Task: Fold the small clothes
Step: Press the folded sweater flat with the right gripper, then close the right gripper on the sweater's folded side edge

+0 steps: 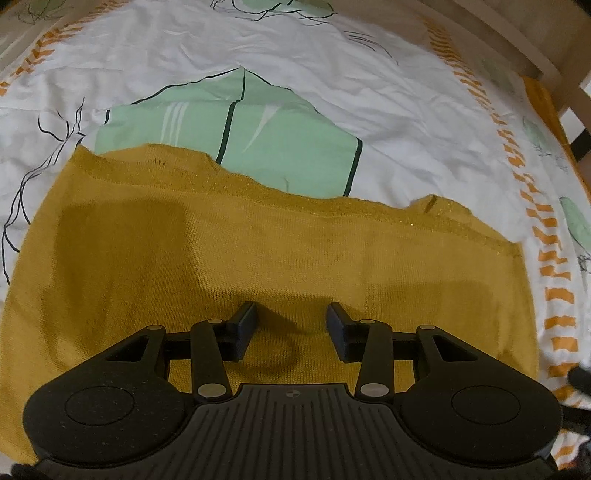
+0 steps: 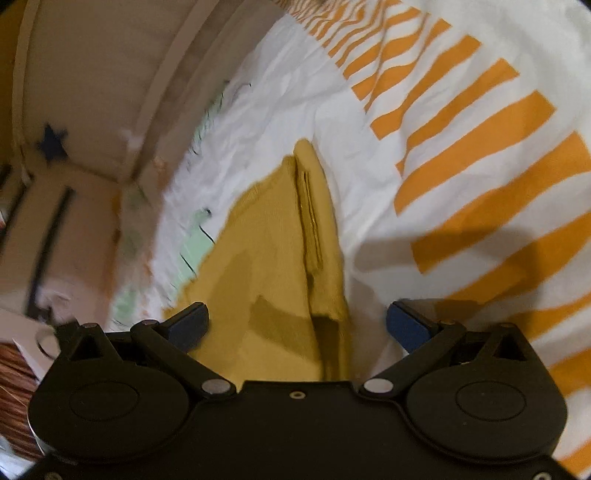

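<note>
A: Hovering low over the mustard knit garment [image 1: 229,266], left claw [image 1: 291,325] spread wide and gripping nothing. Probably lining up over the near part of the cloth to pick a hem for a fold.

B: Same on the other side: right claw [image 2: 297,321] gaping wide too, empty, straddling the garment's right edge [image 2: 325,258] where a layer is doubling back into a ridge. Likely poised there to catch that edge, judging by the straddle.

A: Lying mostly flat on the bed sheet [image 1: 332,74], far edge wavy and uneven, possibly folded over once already. Hard to tell which piece of clothing.

B: Resting on a bed, not a table: white sheet [image 2: 280,122], wrinkled, printed with mint-green shapes [image 1: 258,136], thin black lines and an orange striped border [image 2: 480,155].

A: Showing a pale wooden frame [image 1: 517,33] past the sheet's far right corner.

B: Blurring badly on the left of the right wrist view; a beige panel with a dark blue star [image 2: 53,144] just readable, the rest too smeared to name.
</note>
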A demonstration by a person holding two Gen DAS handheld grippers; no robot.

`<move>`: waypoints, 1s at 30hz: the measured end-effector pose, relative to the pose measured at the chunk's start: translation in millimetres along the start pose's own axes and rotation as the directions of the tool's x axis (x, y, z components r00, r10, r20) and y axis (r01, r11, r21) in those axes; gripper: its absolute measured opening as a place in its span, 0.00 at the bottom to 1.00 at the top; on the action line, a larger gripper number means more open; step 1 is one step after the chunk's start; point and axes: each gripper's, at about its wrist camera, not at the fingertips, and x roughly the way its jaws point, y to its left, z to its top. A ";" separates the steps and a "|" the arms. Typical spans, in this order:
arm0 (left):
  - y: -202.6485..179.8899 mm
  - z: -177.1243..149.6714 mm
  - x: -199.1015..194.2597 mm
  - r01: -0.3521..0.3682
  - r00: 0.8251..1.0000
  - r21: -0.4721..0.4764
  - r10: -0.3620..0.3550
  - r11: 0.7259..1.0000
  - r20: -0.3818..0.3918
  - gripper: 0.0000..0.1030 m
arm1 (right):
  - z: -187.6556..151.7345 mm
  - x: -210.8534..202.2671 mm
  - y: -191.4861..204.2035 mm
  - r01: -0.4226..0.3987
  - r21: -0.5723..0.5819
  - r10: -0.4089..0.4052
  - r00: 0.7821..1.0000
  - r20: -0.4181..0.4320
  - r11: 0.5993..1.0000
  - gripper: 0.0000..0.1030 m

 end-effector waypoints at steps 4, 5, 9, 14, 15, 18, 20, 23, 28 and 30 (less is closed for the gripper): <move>-3.1 -0.2 -1.4 -0.018 1.000 0.005 0.018 1.000 0.008 0.40 | 6.3 9.9 0.6 -0.067 0.012 0.067 0.998 -0.010 0.998 1.00; -3.8 -0.7 -4.0 -0.020 1.000 0.005 0.019 1.000 0.011 0.39 | 6.8 12.6 2.2 -0.074 0.005 0.074 0.997 -0.015 0.997 1.00; -5.5 -12.8 -18.7 -0.006 1.000 0.022 0.006 1.000 0.014 0.39 | 4.2 20.2 10.2 -0.063 -0.048 0.061 0.998 -0.030 0.997 1.00; -5.8 -45.1 -31.4 0.003 1.000 0.053 -0.003 0.999 -0.003 0.39 | 1.4 21.8 13.9 -0.055 -0.073 0.053 0.998 -0.030 0.996 1.00; -3.9 -53.0 -33.5 0.009 1.000 0.052 -0.009 0.999 -0.002 0.39 | 1.7 20.7 12.6 -0.056 -0.071 0.054 0.998 -0.029 0.996 1.00; -2.9 -67.8 -40.9 -0.001 1.000 0.082 -0.002 0.997 0.028 0.40 | 2.1 20.7 10.4 -0.062 -0.067 0.061 0.998 -0.026 0.996 1.00; -1.9 -72.6 -41.4 0.003 1.000 0.077 -0.005 0.997 0.020 0.40 | 3.0 21.2 8.9 -0.073 -0.063 0.071 0.997 -0.027 0.995 1.00; -2.0 -74.6 -39.7 0.004 1.000 0.092 -0.005 0.996 0.016 0.40 | 5.6 24.3 6.0 -0.099 -0.056 0.097 0.995 -0.033 0.994 1.00; -1.6 -70.3 -37.7 0.013 1.000 0.124 -0.014 0.992 0.005 0.40 | 7.9 27.6 3.9 -0.136 -0.058 0.134 0.991 -0.027 0.989 1.00; 1.0 -67.9 -37.4 0.028 1.000 0.120 -0.028 0.992 -0.002 0.40 | 7.7 28.9 5.6 -0.135 -0.072 0.133 0.991 -0.030 0.988 1.00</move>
